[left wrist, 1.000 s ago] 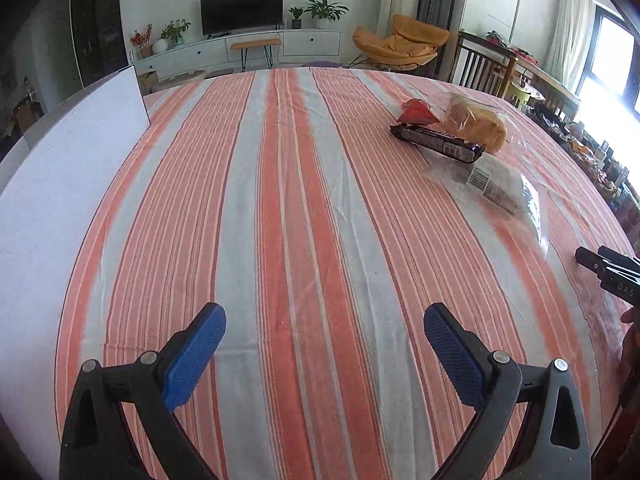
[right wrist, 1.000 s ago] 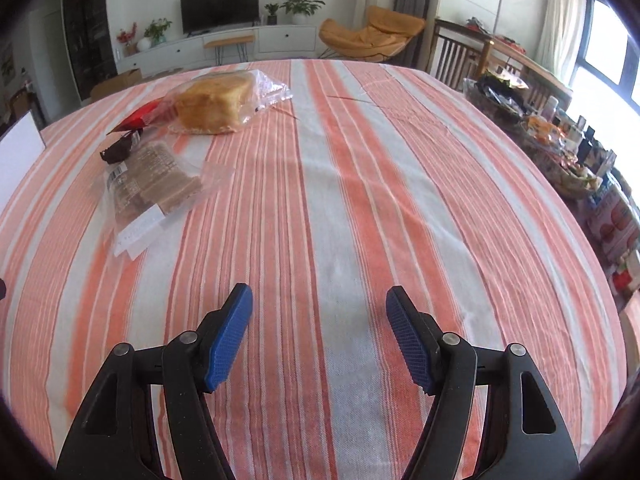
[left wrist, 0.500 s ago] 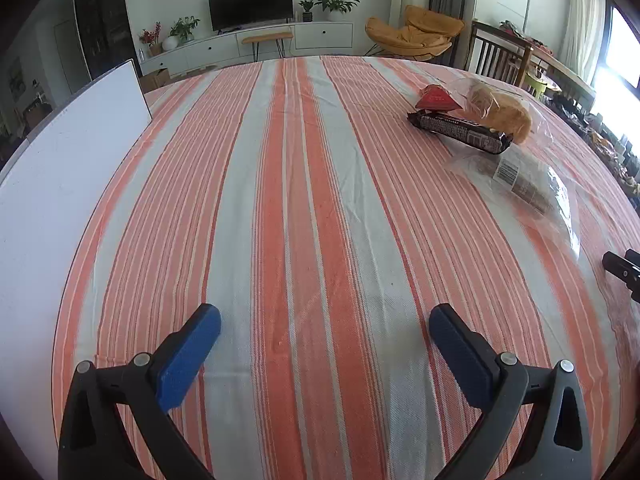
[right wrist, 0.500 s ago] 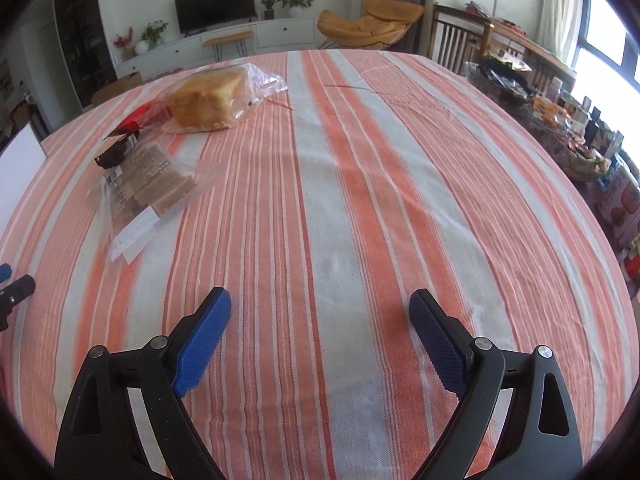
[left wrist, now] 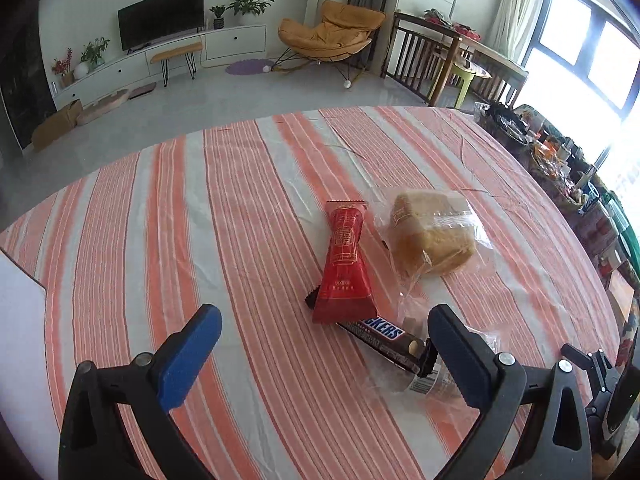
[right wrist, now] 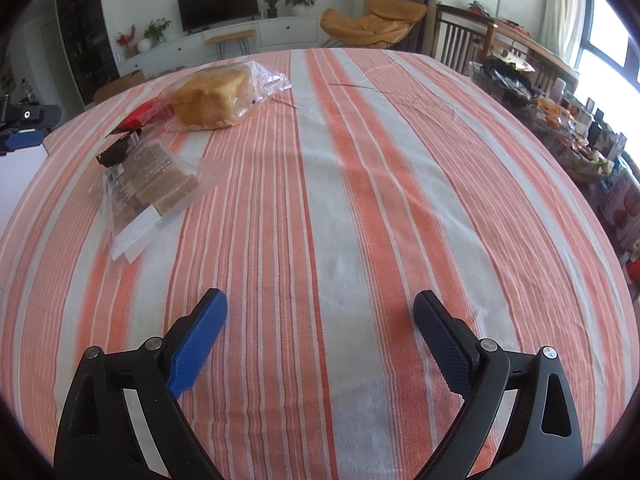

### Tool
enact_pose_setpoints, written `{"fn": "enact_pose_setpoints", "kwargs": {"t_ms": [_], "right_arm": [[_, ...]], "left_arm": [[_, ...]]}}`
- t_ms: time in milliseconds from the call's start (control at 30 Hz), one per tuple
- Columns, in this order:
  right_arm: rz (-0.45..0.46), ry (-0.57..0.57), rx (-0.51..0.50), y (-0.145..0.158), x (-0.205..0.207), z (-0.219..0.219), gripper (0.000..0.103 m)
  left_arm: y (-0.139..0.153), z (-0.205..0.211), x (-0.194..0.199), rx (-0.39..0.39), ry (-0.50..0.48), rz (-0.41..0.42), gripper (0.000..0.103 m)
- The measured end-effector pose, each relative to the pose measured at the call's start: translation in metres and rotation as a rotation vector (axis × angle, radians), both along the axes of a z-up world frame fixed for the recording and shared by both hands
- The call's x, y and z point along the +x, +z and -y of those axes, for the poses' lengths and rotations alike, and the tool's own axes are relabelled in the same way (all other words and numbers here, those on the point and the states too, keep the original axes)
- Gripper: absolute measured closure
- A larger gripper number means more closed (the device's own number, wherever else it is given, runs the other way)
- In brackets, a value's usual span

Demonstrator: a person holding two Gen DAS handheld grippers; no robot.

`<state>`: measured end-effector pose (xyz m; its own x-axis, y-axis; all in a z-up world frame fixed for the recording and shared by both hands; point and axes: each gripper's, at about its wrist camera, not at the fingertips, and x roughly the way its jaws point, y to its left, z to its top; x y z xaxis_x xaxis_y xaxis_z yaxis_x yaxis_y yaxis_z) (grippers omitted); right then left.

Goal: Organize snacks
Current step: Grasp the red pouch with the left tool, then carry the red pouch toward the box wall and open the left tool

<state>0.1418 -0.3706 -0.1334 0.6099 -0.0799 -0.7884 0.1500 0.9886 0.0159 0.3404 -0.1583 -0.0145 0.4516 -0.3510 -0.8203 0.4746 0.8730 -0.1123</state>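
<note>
Several snacks lie on the striped tablecloth [left wrist: 248, 208]. A red packet [left wrist: 345, 268] overlaps a dark Snickers bar [left wrist: 380, 340]. A bagged bread loaf [left wrist: 432, 236] sits to their right. A clear bag of brown slices [left wrist: 430, 380] lies partly behind my left gripper's right finger. My left gripper [left wrist: 320, 356] is open above the cloth, just short of the Snickers bar. In the right wrist view the loaf [right wrist: 212, 98], red packet [right wrist: 140, 116], bar [right wrist: 118, 152] and slice bag [right wrist: 156, 184] lie at far left. My right gripper [right wrist: 320, 340] is open and empty over bare cloth.
A white board [left wrist: 20, 360] stands at the table's left edge. Crowded baskets and boxes [right wrist: 560, 120] line the right side beyond the table. The left gripper shows at the far left of the right wrist view [right wrist: 24, 132].
My left gripper has risen and moved forward and to the right, up to the snack pile. My right gripper has opened wider and barely moved.
</note>
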Motion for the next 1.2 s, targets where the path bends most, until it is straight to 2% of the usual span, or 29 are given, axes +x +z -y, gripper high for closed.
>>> {"fn": "enact_pose_setpoints", "kwargs": {"t_ms": [33,133,200,233,267,300,333,367,467,533,567,700,833,900,967,1000,1100,1200], "right_arm": [[0.0,0.0,0.0,0.0,0.0,0.0,0.006],[0.0,0.0,0.0,0.0,0.0,0.0,0.006],[0.0,0.0,0.0,0.0,0.0,0.0,0.006],[0.0,0.0,0.0,0.0,0.0,0.0,0.006],[0.0,0.0,0.0,0.0,0.0,0.0,0.006],[0.0,0.0,0.0,0.0,0.0,0.0,0.006],[0.0,0.001,0.0,0.0,0.0,0.0,0.006],[0.0,0.001,0.0,0.0,0.0,0.0,0.006],[0.0,0.001,0.0,0.0,0.0,0.0,0.006],[0.0,0.0,0.0,0.0,0.0,0.0,0.006],[0.0,0.0,0.0,0.0,0.0,0.0,0.006],[0.0,0.001,0.0,0.0,0.0,0.0,0.006],[0.0,0.001,0.0,0.0,-0.001,0.0,0.006],[0.0,0.001,0.0,0.0,-0.001,0.0,0.006],[0.001,0.001,0.0,0.0,-0.001,0.0,0.006],[0.001,0.001,0.0,0.0,-0.001,0.0,0.006],[0.001,0.001,0.0,0.0,-0.001,0.0,0.006],[0.001,0.001,0.0,0.0,-0.001,0.0,0.006]], "left_arm": [[-0.005,0.014,0.012,0.022,-0.02,-0.016,0.003],[-0.026,0.045,0.039,0.105,-0.036,-0.059,0.016],[-0.039,0.053,0.049,0.113,-0.022,-0.086,0.025],[-0.042,0.052,0.052,0.085,-0.013,-0.1,0.034],[-0.045,0.048,0.054,0.038,-0.005,-0.121,0.062],[-0.047,0.044,0.055,-0.009,0.003,-0.147,0.081],[-0.048,0.039,0.056,-0.04,0.023,-0.163,0.088],[-0.047,0.033,0.052,-0.049,0.04,-0.148,0.088],[-0.04,0.01,0.038,-0.065,0.092,-0.107,0.089],[-0.034,-0.02,0.025,-0.11,0.155,-0.103,0.089],[-0.032,-0.036,0.014,-0.108,0.193,-0.096,0.089],[-0.034,-0.094,-0.041,-0.041,0.29,-0.075,0.089],[-0.051,-0.134,-0.105,0.009,0.338,-0.068,0.088],[-0.06,-0.146,-0.13,0.02,0.361,-0.039,0.078],[-0.068,-0.156,-0.144,0.015,0.397,-0.029,0.022],[-0.071,-0.161,-0.149,0.009,0.418,-0.019,0.015],[-0.081,-0.168,-0.153,0.015,0.437,0.026,0.013],[-0.086,-0.168,-0.153,0.09,0.423,0.078,0.012]]}}
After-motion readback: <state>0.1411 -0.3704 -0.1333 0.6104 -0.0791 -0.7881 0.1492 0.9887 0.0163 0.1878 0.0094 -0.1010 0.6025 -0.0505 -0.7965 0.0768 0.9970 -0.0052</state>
